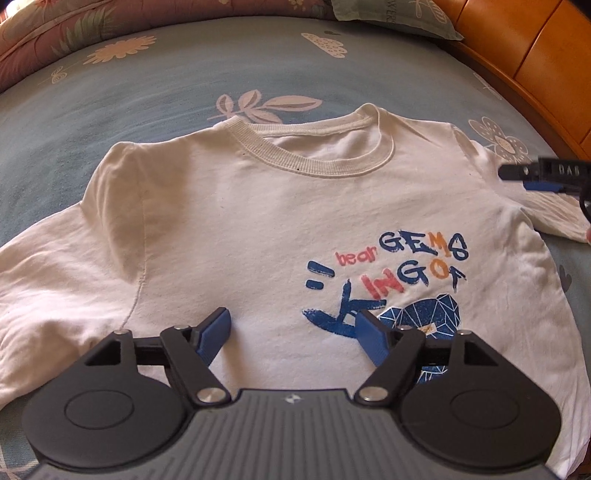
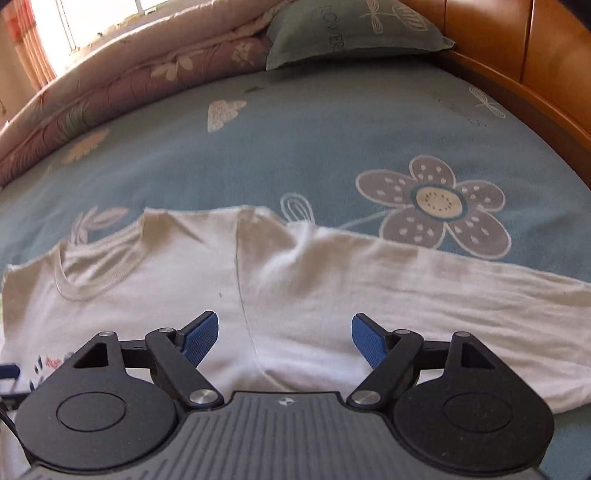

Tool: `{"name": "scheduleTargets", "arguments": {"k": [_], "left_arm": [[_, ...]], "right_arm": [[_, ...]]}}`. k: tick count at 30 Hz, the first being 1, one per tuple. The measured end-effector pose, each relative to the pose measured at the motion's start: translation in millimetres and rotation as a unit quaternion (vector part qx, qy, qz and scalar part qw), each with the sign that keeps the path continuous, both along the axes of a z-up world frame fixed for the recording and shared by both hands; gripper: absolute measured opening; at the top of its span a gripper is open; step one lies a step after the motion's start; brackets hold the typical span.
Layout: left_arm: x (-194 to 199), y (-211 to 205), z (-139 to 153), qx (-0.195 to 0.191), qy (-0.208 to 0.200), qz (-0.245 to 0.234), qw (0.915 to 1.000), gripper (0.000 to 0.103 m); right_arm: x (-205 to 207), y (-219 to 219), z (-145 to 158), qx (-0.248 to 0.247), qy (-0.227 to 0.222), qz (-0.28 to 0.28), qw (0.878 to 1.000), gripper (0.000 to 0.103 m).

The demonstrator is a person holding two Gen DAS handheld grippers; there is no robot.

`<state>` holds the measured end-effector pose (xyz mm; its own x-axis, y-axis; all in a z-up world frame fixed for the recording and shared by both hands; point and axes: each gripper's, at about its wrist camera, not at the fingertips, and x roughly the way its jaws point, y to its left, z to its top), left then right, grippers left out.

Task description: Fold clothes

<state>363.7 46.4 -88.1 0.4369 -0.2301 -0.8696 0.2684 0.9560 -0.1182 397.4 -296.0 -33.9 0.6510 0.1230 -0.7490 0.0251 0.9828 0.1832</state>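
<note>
A white T-shirt with a blue and red "bear GEMS KING OF" print lies face up and spread flat on the bed. My left gripper hangs open just above its chest, nothing between the blue pads. In the right wrist view the same T-shirt shows its collar at left and a sleeve stretched to the right. My right gripper stands open over the shoulder seam, holding nothing. The right gripper's black tip shows at the left wrist view's right edge, over the sleeve.
The blue flowered bedsheet surrounds the shirt. A rolled pink quilt and a green pillow lie at the far side. An orange wooden headboard borders the bed on the right.
</note>
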Motion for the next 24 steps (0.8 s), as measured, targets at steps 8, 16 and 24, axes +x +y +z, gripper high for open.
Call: {"name": "scheduleTargets", "arguments": {"k": [8,16,24], "left_arm": [[0,3,5,0.004,-0.005,-0.006,1.0000,0.077],[-21,18,21,-0.004,-0.011,0.041,0.9991,0.077],[-30,28,4,-0.021,0.003,0.103,0.9945,0.076]], "right_arm": [[66,26,-31,-0.040,0.002,0.013,0.999,0.095],[25,53,16,-0.055,-0.007,0.144,0.988,0.096],[-39,105,-20,-0.085,0.085,0.265,0.957,0.101]]}}
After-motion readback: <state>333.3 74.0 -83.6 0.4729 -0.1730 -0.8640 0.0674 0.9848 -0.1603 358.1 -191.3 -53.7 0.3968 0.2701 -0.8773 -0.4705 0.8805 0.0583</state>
